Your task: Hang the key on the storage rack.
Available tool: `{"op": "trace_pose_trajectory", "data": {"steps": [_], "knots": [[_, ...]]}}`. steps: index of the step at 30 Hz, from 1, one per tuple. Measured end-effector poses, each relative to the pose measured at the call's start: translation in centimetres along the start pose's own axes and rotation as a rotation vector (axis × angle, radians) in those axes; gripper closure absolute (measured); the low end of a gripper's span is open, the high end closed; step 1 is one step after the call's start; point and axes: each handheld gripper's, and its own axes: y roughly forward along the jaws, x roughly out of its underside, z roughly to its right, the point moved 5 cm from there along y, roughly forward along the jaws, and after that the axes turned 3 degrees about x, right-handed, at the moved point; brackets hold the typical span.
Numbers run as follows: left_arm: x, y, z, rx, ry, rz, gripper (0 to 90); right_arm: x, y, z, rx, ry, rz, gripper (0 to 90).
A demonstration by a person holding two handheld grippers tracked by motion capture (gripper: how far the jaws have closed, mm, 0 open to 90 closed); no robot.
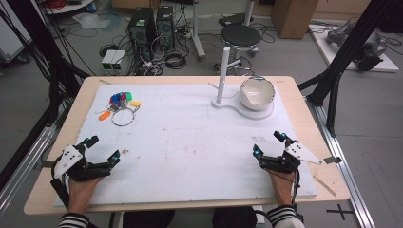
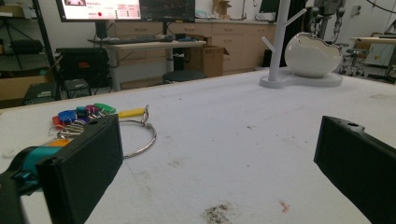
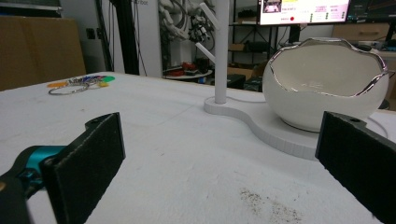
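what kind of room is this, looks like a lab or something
Most likely a robotics or research lab. Desktop computer towers sit on the floor amid tangled cables, a monitor runs behind the table, and a person holds an open tool in each hand, left tool and right tool.

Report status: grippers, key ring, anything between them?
Left gripper open, empty. Right gripper open, empty. Key ring flat on white mat, far left, untouched. Path from left gripper looks clear; stand with bowl sits far right.
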Motion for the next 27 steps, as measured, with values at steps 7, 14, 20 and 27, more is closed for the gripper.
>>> {"op": "trace_pose_trajectory", "data": {"steps": [7, 14, 20, 27], "knots": [[-0.01, -0.01, 0.03, 0.0, 0.005, 0.0, 1.7, -0.02, -0.04, 0.03, -0.002, -0.003, 0.004, 0.9], [-0.01, 0.0, 0.03, -0.001, 0.01, -0.002, 1.7, -0.04, 0.0, 0.09, 0.001, -0.006, 0.009, 0.9], [-0.03, 0.07, -0.11, -0.005, -0.011, -0.005, 1.7, -0.05, -0.02, 0.08, 0.001, 0.002, 0.012, 0.9], [-0.35, 0.58, -0.71, 0.008, -0.03, -0.076, 1.7, -0.05, -0.03, 0.09, 0.002, 0.002, 0.012, 0.9]]}}
